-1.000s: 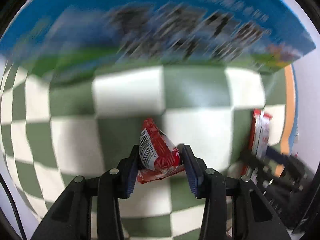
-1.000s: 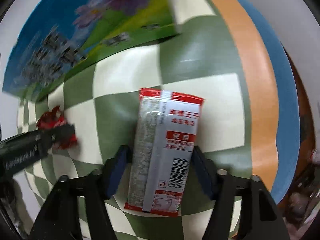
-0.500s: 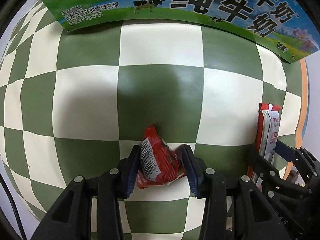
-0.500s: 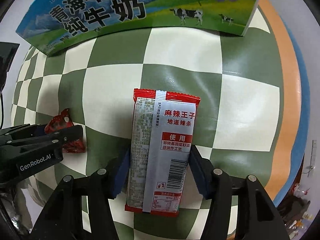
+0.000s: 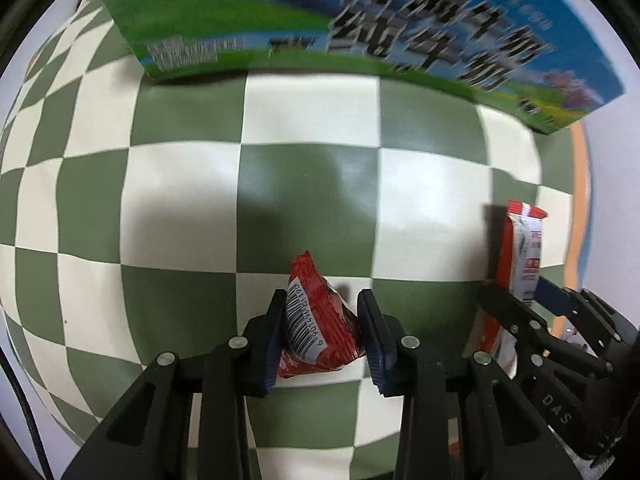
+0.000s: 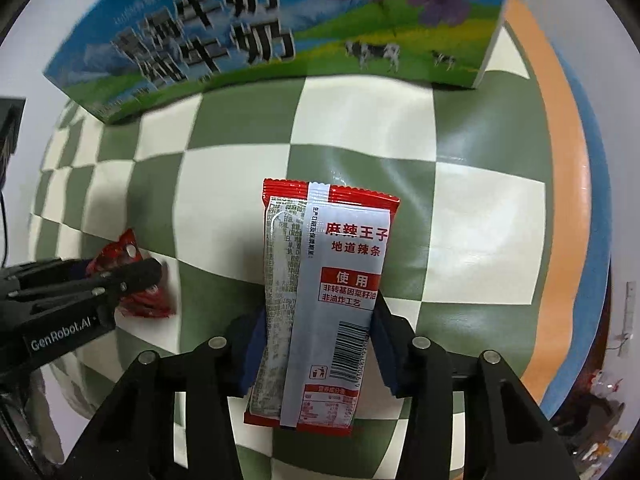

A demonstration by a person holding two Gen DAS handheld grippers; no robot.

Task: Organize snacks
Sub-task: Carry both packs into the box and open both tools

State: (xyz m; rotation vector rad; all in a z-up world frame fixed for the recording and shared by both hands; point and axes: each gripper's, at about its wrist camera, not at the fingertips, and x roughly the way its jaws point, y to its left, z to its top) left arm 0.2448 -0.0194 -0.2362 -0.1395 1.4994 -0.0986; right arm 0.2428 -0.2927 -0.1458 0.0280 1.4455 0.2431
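Note:
My left gripper (image 5: 320, 332) is shut on a small red snack packet (image 5: 314, 320) with a barcode, held over the green and white checkered cloth (image 5: 180, 200). My right gripper (image 6: 318, 340) is shut on a long red and silver spicy-strip packet (image 6: 324, 292), held upright above the cloth. The right gripper and its packet (image 5: 524, 256) show at the right of the left wrist view. The left gripper with the red packet (image 6: 120, 256) shows at the left of the right wrist view. A blue and green milk carton box (image 6: 260, 32) stands ahead of both grippers.
The milk box (image 5: 360, 28) spans the far side of the cloth. An orange and blue table rim (image 6: 560, 160) runs along the right. A cluttered floor area (image 6: 600, 400) lies beyond the rim at the lower right.
Both grippers have shifted a little relative to the milk box, which is now blurred and closer. Each still holds its packet as before.

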